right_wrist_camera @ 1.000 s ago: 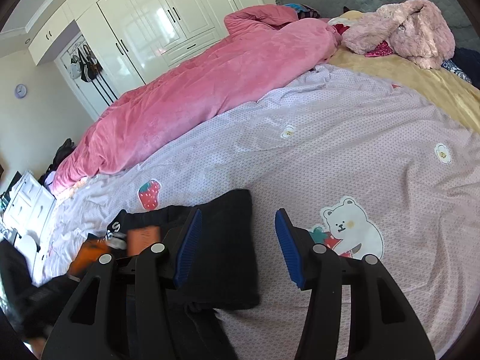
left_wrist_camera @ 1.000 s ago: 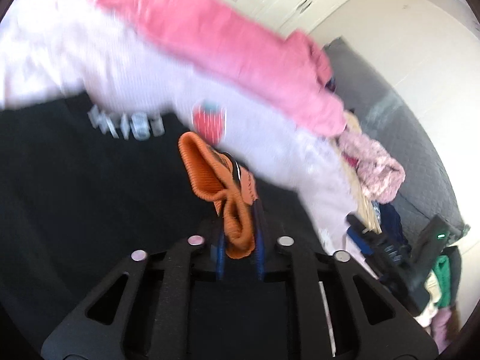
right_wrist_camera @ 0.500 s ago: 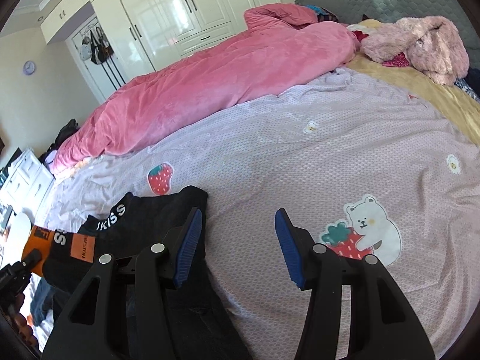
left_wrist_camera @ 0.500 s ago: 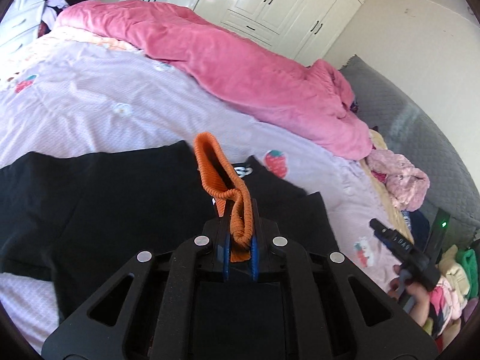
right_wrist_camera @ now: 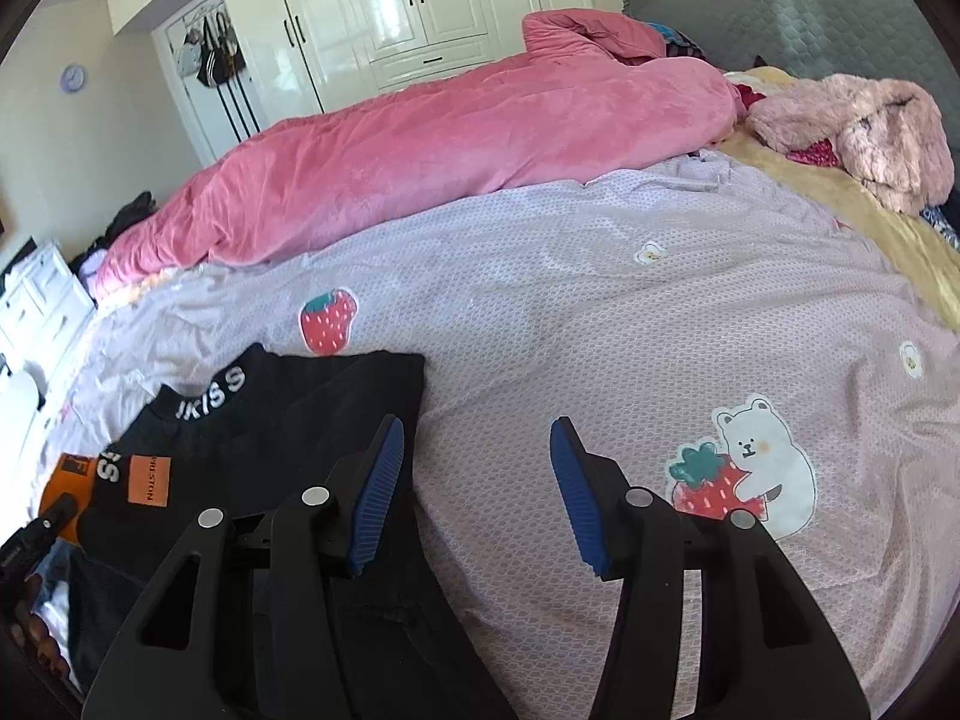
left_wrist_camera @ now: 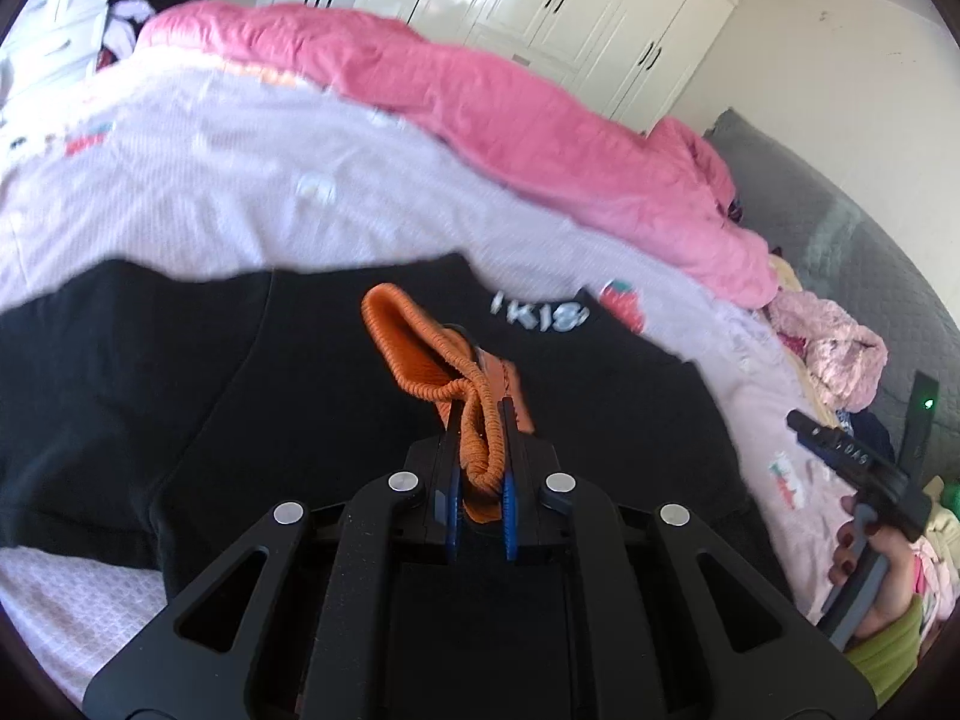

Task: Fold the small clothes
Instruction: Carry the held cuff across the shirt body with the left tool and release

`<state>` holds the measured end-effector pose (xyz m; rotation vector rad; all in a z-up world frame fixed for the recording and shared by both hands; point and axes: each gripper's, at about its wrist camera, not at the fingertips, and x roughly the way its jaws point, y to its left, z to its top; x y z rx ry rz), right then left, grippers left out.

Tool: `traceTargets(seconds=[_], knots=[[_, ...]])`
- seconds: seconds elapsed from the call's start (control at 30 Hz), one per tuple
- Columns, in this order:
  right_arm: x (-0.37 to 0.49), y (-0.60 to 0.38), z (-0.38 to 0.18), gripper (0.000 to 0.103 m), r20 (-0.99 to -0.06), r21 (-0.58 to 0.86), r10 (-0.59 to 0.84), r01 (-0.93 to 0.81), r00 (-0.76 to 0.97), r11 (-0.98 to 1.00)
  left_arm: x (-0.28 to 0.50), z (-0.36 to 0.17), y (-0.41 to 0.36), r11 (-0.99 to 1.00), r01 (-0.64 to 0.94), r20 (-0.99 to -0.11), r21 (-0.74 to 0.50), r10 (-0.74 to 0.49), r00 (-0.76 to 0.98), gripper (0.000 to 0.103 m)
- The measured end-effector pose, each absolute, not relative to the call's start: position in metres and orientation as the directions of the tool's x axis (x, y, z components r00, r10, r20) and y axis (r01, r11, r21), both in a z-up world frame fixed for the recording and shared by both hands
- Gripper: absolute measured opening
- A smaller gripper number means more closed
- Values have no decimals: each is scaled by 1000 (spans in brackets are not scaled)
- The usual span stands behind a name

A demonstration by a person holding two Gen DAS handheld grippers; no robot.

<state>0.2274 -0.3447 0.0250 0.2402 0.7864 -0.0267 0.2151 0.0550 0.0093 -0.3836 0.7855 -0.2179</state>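
On a lilac bedsheet (right_wrist_camera: 600, 276) printed with strawberries and bears, a black sweater (left_wrist_camera: 150, 372) with orange ribbed trim lies spread near the camera. Raised above it, the left gripper (left_wrist_camera: 478, 450) has its fingers clamped on the orange hem (left_wrist_camera: 420, 348), probably to carry that edge across for a fold. At the garment's right edge, the right gripper (right_wrist_camera: 474, 480) hovers with fingers apart, holding nothing, seemingly ready to help.

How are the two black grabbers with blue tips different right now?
The left gripper is shut on the orange ribbed cuff; the right gripper is open and holds nothing. The left is over the black sweatshirt; the right is mostly over the lilac bedsheet. Both have blue pads.
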Motion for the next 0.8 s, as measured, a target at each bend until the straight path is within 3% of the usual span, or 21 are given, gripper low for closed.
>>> traceTargets(seconds=[0.3,0.67,0.8], knots=[[226,-326,18,50,-706,126,21,97,708,987,214,0,67,896,38,-668,-442,-357,654,5],[218,-321,24,51,-681,80,-10,87,732,993,201,31,85,932,6,-613,-363,-244,751,6],[217,-319,26,51,-675,71,-14,84,737,994,202,29,77,937,29,-622,-348,-254,741,6]])
